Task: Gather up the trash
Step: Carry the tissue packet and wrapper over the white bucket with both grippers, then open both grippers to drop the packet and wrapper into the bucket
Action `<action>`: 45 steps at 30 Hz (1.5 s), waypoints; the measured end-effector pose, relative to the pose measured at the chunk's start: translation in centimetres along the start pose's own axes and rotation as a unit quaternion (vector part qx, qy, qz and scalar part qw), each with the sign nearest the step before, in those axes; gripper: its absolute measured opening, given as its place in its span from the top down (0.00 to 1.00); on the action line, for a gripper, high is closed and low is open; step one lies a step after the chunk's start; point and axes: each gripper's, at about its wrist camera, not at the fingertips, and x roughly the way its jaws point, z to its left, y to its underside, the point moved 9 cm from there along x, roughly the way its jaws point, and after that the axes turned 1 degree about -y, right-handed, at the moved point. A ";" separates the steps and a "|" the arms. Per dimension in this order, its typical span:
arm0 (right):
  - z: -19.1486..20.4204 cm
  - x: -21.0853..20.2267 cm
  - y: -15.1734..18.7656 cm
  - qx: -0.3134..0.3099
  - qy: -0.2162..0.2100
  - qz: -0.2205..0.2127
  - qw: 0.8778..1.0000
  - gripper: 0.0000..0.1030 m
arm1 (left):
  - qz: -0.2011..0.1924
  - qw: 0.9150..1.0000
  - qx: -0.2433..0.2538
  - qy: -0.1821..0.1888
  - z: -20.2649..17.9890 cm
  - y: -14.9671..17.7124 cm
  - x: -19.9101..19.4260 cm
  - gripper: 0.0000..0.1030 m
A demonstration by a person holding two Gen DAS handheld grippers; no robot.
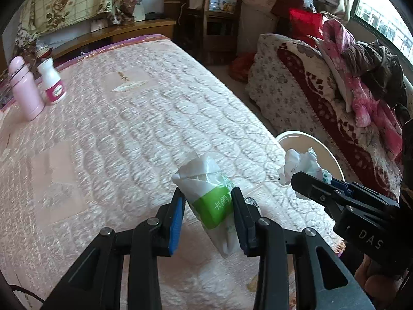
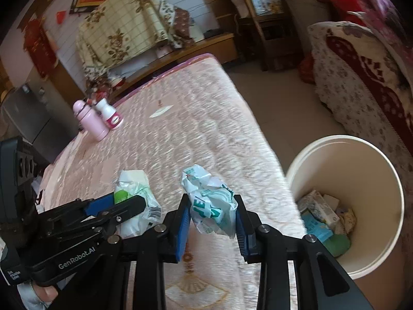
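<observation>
My left gripper [image 1: 209, 201] is shut on a white and green tissue packet [image 1: 206, 180], held above the pink quilted bed [image 1: 129, 118]. To its right my right gripper [image 1: 313, 178] holds a crumpled white wrapper [image 1: 300, 164]. In the right wrist view that gripper [image 2: 212, 208] is shut on the crumpled white and teal wrapper [image 2: 209, 196], with both blue pads pressing its sides. The left gripper [image 2: 127, 199] and its packet [image 2: 136, 196] hover just to the left. A white bin [image 2: 343, 142] stands on the floor beside the bed, lower right, with several pieces of trash inside.
A pink bottle [image 1: 24, 90] and a white bottle with a pink label [image 1: 53, 82] stand at the bed's far left. A white slip [image 1: 127, 86] lies mid-bed. A sofa piled with clothes [image 1: 335, 85] sits behind the bin, and a wooden shelf [image 1: 219, 13] stands at the back.
</observation>
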 end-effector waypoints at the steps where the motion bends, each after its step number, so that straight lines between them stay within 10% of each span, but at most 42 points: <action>1: -0.4 -0.2 -0.1 0.004 0.003 -0.002 1.000 0.66 | 0.000 1.000 0.002 0.001 -0.3 -0.1 0.1 0.64; 36: -16.0 -5.3 0.3 0.115 0.141 -0.041 0.982 0.66 | 0.023 0.992 0.040 0.116 -14.3 -2.7 5.8 0.63; 45: -18.1 -5.1 0.8 0.140 0.174 -0.030 0.974 0.63 | 0.005 0.991 0.022 0.131 -14.0 -3.3 5.6 0.35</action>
